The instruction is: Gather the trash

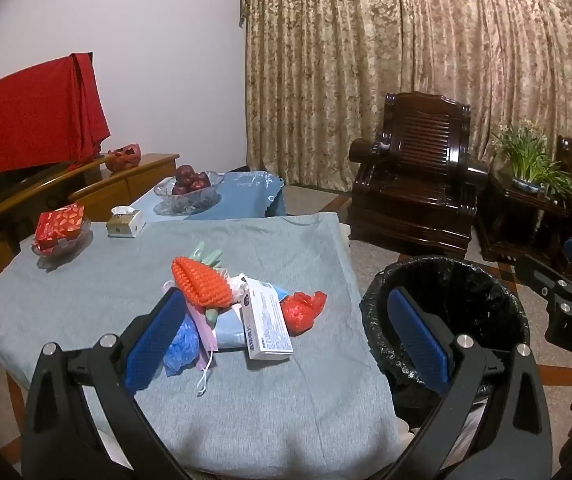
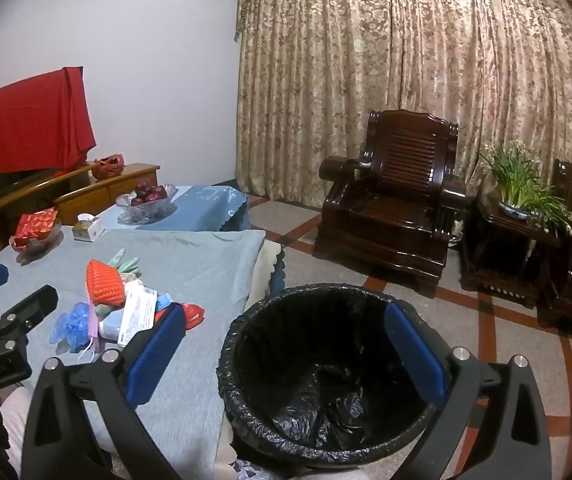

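Observation:
A pile of trash lies on the grey tablecloth (image 1: 278,248): an orange foam net (image 1: 200,282), a white box (image 1: 268,322), a red plastic bag (image 1: 301,308), a blue plastic bag (image 1: 182,344) and a pink mask (image 1: 206,340). The pile also shows in the right wrist view, with the foam net (image 2: 104,282) on top. A bin with a black liner (image 2: 325,364) stands on the floor right of the table. My left gripper (image 1: 286,344) is open and empty, just short of the pile. My right gripper (image 2: 286,352) is open and empty above the bin.
A tissue box (image 1: 125,222), a dish with a red packet (image 1: 60,232) and a glass bowl of apples (image 1: 190,188) sit at the table's far side. Dark wooden armchairs (image 2: 397,204) and a potted plant (image 2: 521,188) stand by the curtain.

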Action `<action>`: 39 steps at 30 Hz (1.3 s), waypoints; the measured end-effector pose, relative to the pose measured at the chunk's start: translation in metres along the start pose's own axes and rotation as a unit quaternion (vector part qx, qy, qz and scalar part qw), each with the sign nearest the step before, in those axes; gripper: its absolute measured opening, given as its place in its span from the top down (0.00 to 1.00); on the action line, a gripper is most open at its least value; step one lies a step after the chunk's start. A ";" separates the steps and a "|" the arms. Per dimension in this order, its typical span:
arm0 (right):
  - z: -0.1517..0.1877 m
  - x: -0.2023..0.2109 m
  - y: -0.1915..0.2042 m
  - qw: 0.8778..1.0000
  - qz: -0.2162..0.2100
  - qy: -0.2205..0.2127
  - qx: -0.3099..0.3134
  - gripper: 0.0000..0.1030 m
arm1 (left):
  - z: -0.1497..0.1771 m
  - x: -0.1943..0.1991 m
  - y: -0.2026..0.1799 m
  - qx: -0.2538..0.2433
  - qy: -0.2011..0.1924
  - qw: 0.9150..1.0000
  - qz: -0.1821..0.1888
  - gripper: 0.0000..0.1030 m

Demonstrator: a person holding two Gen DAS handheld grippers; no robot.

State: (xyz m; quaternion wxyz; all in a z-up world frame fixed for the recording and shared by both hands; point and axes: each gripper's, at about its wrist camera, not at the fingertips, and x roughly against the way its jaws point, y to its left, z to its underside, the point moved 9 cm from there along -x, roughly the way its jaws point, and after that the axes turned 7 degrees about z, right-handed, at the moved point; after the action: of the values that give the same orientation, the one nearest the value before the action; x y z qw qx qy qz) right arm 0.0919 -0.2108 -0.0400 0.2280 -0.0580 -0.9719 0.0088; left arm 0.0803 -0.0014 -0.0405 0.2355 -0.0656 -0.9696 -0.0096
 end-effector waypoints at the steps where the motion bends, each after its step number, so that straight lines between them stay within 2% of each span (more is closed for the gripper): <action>1: 0.000 0.000 0.000 1.000 0.000 0.000 0.000 0.06 | 0.000 0.001 0.001 -0.002 -0.004 1.000 0.000 0.05; 39: 0.004 -0.004 0.001 1.000 0.000 0.003 0.001 0.06 | 0.000 0.000 0.001 -0.002 -0.002 1.000 0.000 0.05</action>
State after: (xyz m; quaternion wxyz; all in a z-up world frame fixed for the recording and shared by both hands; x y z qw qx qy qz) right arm 0.0937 -0.2105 -0.0457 0.2309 -0.0577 -0.9712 0.0093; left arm 0.0800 -0.0005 -0.0404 0.2338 -0.0663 -0.9700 -0.0110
